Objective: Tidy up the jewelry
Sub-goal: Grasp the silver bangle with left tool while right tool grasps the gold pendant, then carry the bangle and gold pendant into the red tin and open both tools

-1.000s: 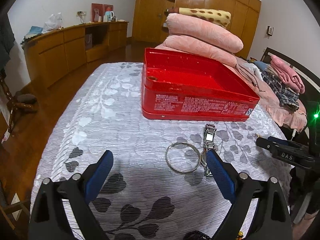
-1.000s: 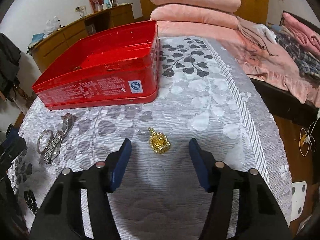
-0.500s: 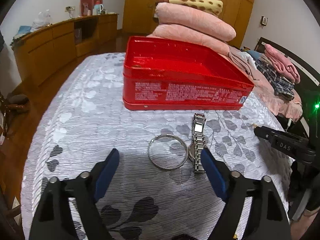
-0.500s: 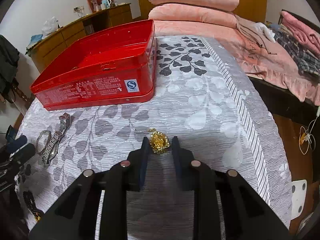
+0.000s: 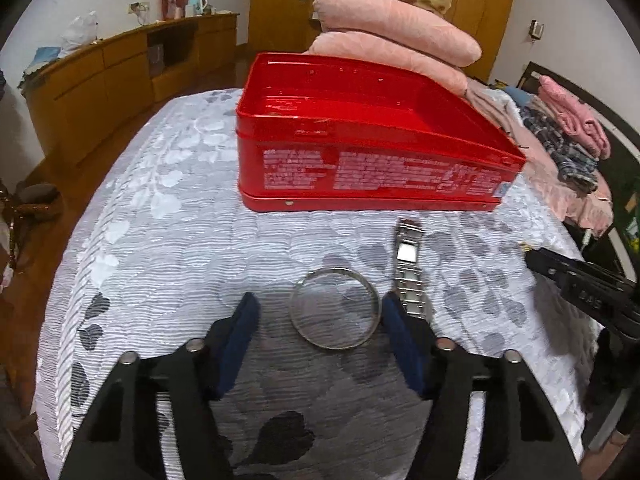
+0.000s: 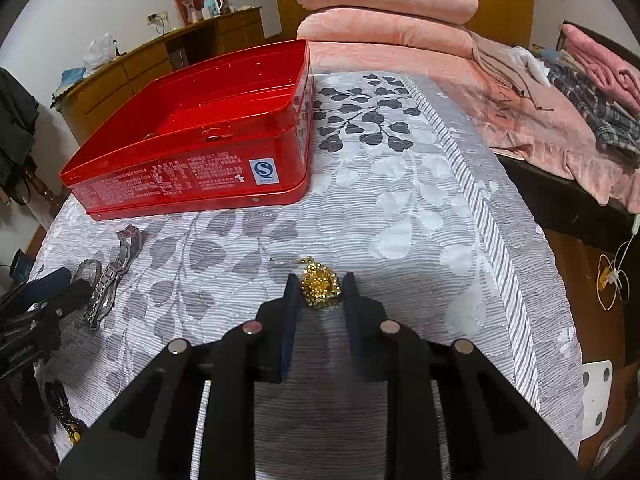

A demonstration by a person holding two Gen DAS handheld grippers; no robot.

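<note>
Pinching the gold pendant [image 6: 319, 287] in my right claw [image 6: 319, 294]: jaws nearly shut, pads pressing both sides, pendant low at the tips over the grey leaf-print cover [image 6: 400, 220] of the bed. I can't tell if it's lifted off the fabric.

My left claw [image 5: 320, 322] has its jaws partly open and has just been closing. The silver bangle [image 5: 335, 309] lies flat between the pads; right pad looks about touching the rim, left pad apart from it, so I see no grip. The silver watch [image 5: 409, 264] lies just beside the bangle, its lower band right behind my right pad.

Risks as I judge them:
- Bangle is thin and flat on soft cover. Pads could ride over the rim or push it sideways and close on nothing.
- Right pad could catch the watch band and drag it along.
- Pendant grip is at the pad tips on a lumpy shape. It may twist out on the lift, and any thin chain, which I can't make out, could snag the textured cover.
- Both claws heading for one box could collide.

Container: red tin box [image 5: 360, 168], lid off, sits past the jewelry, toward the pink pillows [image 5: 400, 28]. The interior visible from both views looks mostly bare; a small thing near the near-left inner corner is too indistinct to name.
</note>
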